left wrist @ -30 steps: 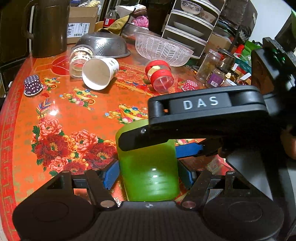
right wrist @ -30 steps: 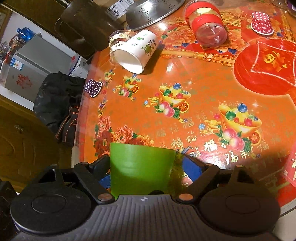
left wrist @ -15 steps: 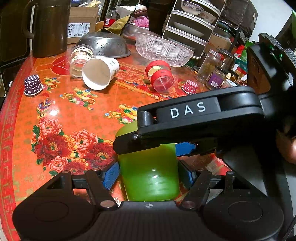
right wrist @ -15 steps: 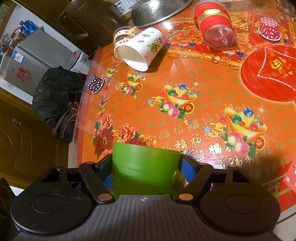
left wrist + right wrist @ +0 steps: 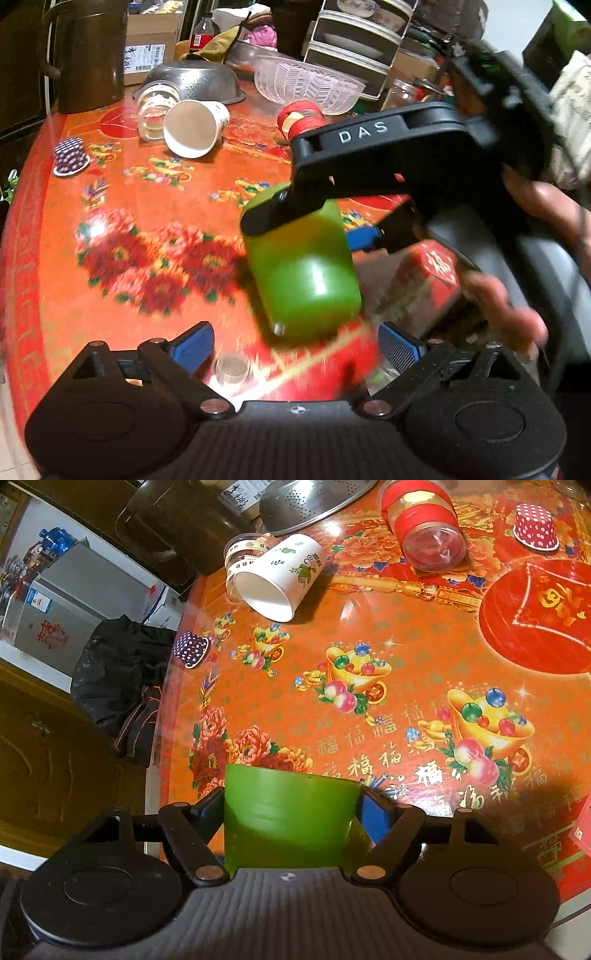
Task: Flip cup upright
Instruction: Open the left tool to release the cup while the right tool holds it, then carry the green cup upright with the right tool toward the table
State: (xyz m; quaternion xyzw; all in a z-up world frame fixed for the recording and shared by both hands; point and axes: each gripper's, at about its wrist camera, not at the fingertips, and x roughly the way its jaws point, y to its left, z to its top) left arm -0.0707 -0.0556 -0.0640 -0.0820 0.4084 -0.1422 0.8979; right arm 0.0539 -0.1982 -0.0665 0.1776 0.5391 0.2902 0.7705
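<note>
Your left gripper (image 5: 295, 345) stands released, pads spread clear of the green cup (image 5: 303, 269). Your right gripper (image 5: 291, 806) is clamped across the cup's wall, carrying it tilted above the table (image 5: 406, 635). The cup looks like light, smooth, stiff plastic – likely slippery – so keep your pads mid-wall, not at the rim

Round desk (image 5: 406, 635), orange-red floral cover. On it: white paper cup (image 5: 280, 579) on its side; clear jar (image 5: 155, 110) touching it; red-banded jar (image 5: 424, 528) lying down; purple dotted cupcake liner (image 5: 192, 650); red dotted liner (image 5: 535, 526); steel colander (image 5: 195, 79).
</note>
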